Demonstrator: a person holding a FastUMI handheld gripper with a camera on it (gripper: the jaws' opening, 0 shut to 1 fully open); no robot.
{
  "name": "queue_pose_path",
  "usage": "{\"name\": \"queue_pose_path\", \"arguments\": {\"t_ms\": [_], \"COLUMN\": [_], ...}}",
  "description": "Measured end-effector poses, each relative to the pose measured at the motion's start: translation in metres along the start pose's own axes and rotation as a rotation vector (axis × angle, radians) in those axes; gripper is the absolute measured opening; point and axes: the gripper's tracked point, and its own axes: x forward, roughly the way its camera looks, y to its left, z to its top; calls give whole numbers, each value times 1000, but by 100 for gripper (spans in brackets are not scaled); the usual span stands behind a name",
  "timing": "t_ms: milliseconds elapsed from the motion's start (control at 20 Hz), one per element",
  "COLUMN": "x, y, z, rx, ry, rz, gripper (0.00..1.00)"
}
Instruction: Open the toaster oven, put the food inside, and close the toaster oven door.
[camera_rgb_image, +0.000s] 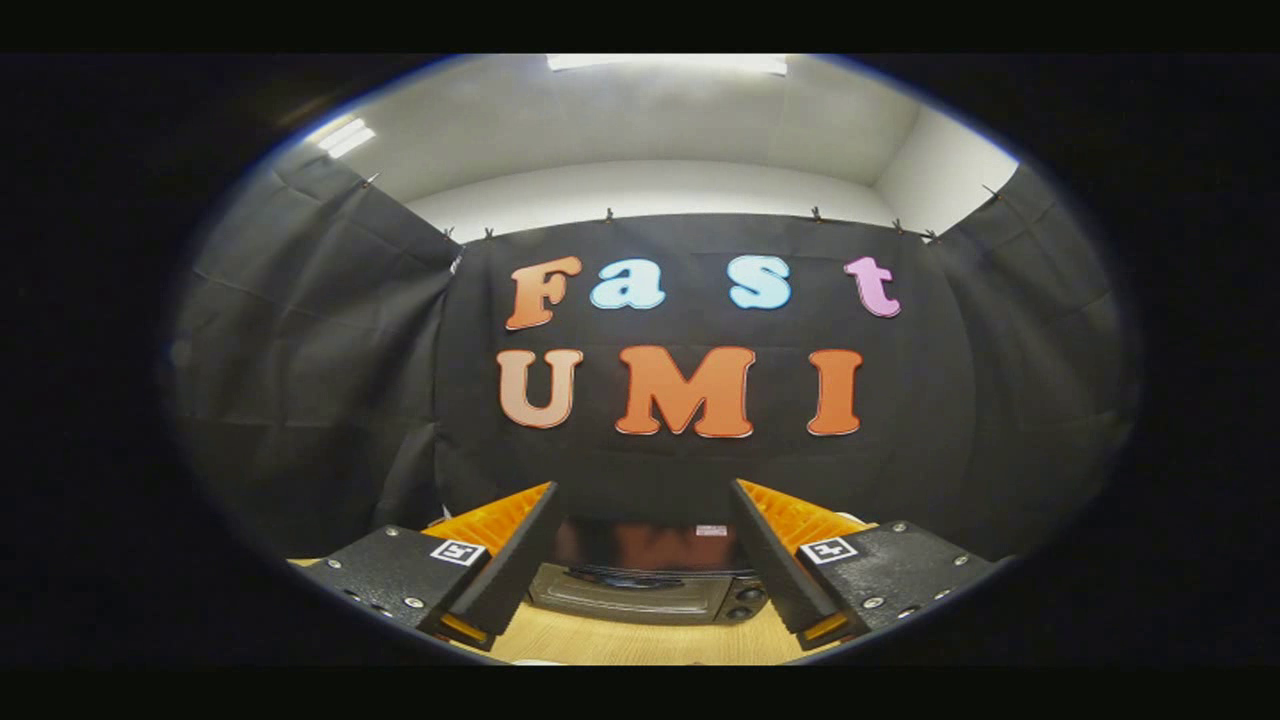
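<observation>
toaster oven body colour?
Black, glossy top; toaster oven sits beyond the open gripper. Gripper view.

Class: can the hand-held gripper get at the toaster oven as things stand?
Probably yes. The hand-held gripper is open, holding nothing, and the toaster oven sits on the table straight ahead between its fingers, with nothing in between.

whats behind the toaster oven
Black cloth wall hangs right behind the toaster oven, seen between the open tongs. The oven covers the cloth's bottom edge.
</observation>
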Motion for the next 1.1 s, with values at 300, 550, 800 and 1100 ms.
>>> {"name": "queue_pose_path", "arguments": {"t_ms": [300, 550, 800, 1100], "x": [10, 32, 58, 96], "y": [4, 13, 19, 17], "z": [-17, -52, -104, -166], "rx": [33, 19, 20, 4], "ry": [32, 93, 213, 323], "rz": [5, 4, 0, -45], "gripper": [98, 98, 98, 99]}}
